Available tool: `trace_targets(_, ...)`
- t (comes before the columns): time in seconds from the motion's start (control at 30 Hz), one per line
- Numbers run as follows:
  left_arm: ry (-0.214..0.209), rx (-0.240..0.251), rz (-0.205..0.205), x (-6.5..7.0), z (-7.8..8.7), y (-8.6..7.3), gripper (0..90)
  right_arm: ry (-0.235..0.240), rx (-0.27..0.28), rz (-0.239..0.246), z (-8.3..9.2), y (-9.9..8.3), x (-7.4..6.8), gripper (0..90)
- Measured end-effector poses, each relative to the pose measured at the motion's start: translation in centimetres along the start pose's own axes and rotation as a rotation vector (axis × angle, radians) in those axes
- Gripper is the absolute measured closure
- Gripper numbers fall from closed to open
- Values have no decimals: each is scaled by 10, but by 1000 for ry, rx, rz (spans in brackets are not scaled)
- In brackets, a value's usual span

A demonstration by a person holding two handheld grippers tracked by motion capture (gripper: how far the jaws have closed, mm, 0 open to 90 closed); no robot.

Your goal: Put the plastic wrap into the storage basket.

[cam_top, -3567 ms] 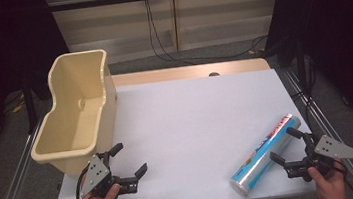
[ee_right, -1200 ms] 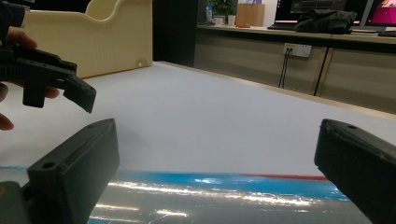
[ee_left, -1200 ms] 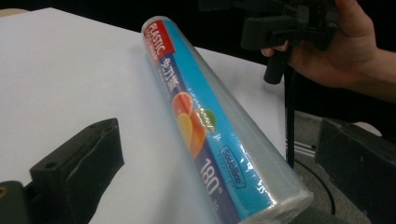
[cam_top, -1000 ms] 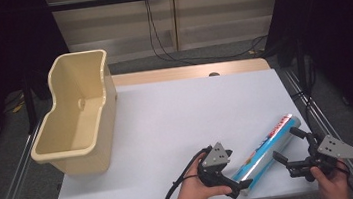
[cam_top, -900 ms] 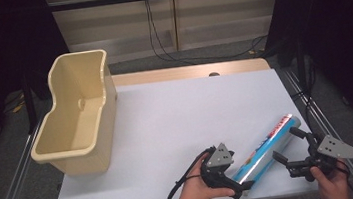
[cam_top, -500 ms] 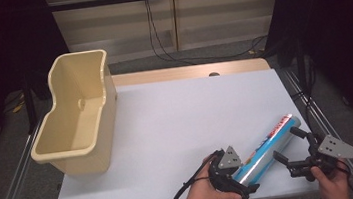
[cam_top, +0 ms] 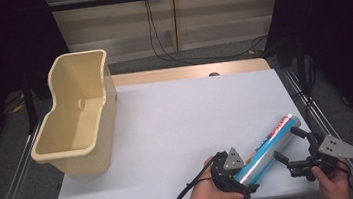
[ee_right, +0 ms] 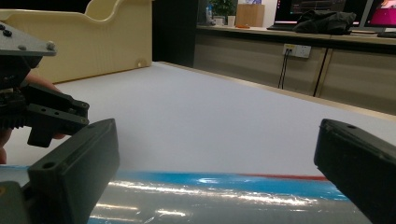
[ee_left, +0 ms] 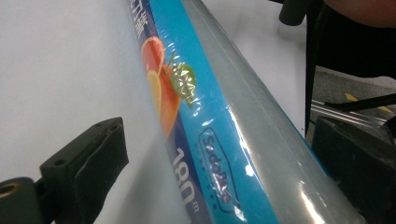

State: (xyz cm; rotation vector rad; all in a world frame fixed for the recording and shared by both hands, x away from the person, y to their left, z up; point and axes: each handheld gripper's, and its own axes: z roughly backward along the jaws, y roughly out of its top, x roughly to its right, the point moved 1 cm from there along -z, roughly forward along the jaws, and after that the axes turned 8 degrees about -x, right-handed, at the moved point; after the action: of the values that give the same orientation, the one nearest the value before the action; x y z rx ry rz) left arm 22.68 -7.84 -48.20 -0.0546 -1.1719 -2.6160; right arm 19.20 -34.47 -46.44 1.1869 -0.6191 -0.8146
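Since the earlier frame, left tongs (cam_top: 240, 182) are crossing from beside the bin (cam_top: 77, 118) to straddle the roll (cam_top: 265, 148), spread wide. Right tongs (cam_top: 286, 147) are hovering released beside the roll. Gripping and lifting are seemingly remaining.

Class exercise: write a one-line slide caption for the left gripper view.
Left gripper open, jaws either side of a blue cling-film roll lying on the white table.
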Motion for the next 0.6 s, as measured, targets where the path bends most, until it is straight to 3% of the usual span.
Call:
trace_targets(0.2, -7, -4, 9, -1, 1, 0, 85, 3, -1, 1, 0, 0, -1, 0)
trace_targets(0.4, -34, 11, 38, -3, 10, -1, 221, 0, -2, 1, 0, 0, -1, 0)
trace_targets(0.5, -28, 7, 47, -5, 12, -1, 256, 0, 0, 2, 0, 0, -1, 0)
trace_targets(0.6, -15, 2, 81, -8, 13, -4, 260, 0, -5, 7, 0, 0, -1, 0)
